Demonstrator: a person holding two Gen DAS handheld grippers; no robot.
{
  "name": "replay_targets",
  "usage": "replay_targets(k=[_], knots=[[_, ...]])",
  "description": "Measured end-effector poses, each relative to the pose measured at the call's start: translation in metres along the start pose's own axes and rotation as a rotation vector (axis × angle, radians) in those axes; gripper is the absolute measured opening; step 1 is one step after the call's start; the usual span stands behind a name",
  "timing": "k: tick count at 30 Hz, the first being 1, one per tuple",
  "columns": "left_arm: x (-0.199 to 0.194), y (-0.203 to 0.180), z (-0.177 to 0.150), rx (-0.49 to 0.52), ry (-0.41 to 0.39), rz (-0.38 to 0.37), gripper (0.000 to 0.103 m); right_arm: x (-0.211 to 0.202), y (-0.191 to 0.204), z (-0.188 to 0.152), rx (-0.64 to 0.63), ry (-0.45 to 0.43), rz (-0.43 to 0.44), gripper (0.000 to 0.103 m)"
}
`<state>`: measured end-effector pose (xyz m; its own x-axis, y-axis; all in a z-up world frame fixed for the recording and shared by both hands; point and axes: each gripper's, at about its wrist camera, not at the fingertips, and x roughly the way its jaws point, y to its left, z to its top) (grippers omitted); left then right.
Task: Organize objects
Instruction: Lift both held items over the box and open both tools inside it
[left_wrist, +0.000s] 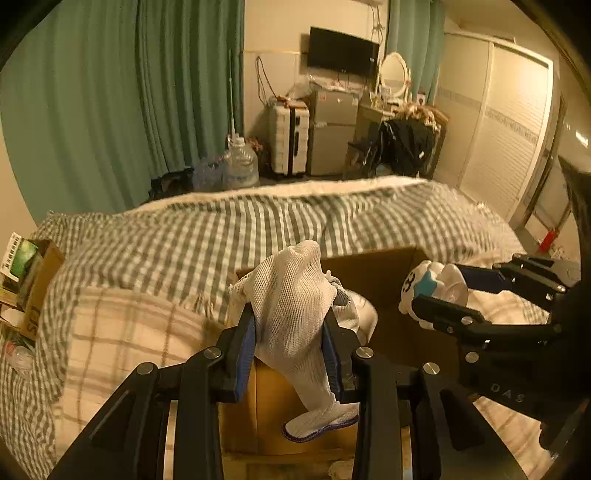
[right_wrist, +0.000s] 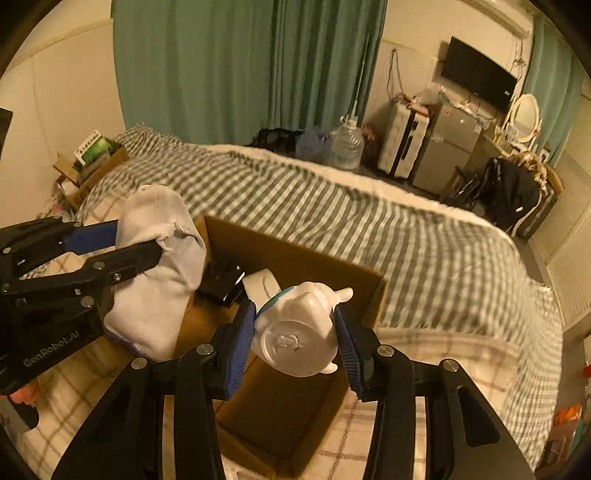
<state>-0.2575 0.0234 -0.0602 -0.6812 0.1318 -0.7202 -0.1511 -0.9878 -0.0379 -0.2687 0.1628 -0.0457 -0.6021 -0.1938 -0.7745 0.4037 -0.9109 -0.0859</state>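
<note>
My left gripper (left_wrist: 290, 332) is shut on a white mesh sock (left_wrist: 295, 314) with a purple cuff, held over the near left side of an open cardboard box (left_wrist: 373, 262) on the bed. The sock also shows in the right wrist view (right_wrist: 155, 258), held by the left gripper (right_wrist: 136, 243). My right gripper (right_wrist: 295, 336) is shut on a white plastic toy (right_wrist: 295, 332) with a blue star, held above the box (right_wrist: 295, 258). The toy (left_wrist: 436, 284) and right gripper (left_wrist: 439, 291) show at the right of the left wrist view. A black item (right_wrist: 221, 277) and a white item (right_wrist: 262, 284) lie in the box.
The box rests on a bed with a green checked cover (left_wrist: 221, 236) and a plaid pillow (left_wrist: 122, 332). A small box of clutter (left_wrist: 26, 273) stands at the bed's left. Beyond the bed are curtains, water bottles (left_wrist: 240, 166), a suitcase (left_wrist: 288, 140) and a wardrobe.
</note>
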Motion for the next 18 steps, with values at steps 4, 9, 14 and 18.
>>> replay_targets(k=[4, 9, 14, 18], knots=[[-0.002, -0.002, -0.004, 0.003, 0.004, 0.019, 0.048, -0.005, -0.005, -0.003, 0.021, -0.044, 0.012, 0.049], [-0.037, 0.001, 0.003, 0.015, -0.046, 0.042, 0.076, -0.059, -0.008, 0.010, 0.023, -0.145, -0.037, 0.073], [-0.096, 0.001, 0.000, 0.030, -0.128, 0.089, 0.094, -0.118, -0.001, 0.008, 0.013, -0.187, -0.087, 0.073], [-0.140, 0.001, -0.013, 0.034, -0.177, 0.100, 0.099, -0.158, 0.003, -0.009, 0.029, -0.193, -0.097, 0.073]])
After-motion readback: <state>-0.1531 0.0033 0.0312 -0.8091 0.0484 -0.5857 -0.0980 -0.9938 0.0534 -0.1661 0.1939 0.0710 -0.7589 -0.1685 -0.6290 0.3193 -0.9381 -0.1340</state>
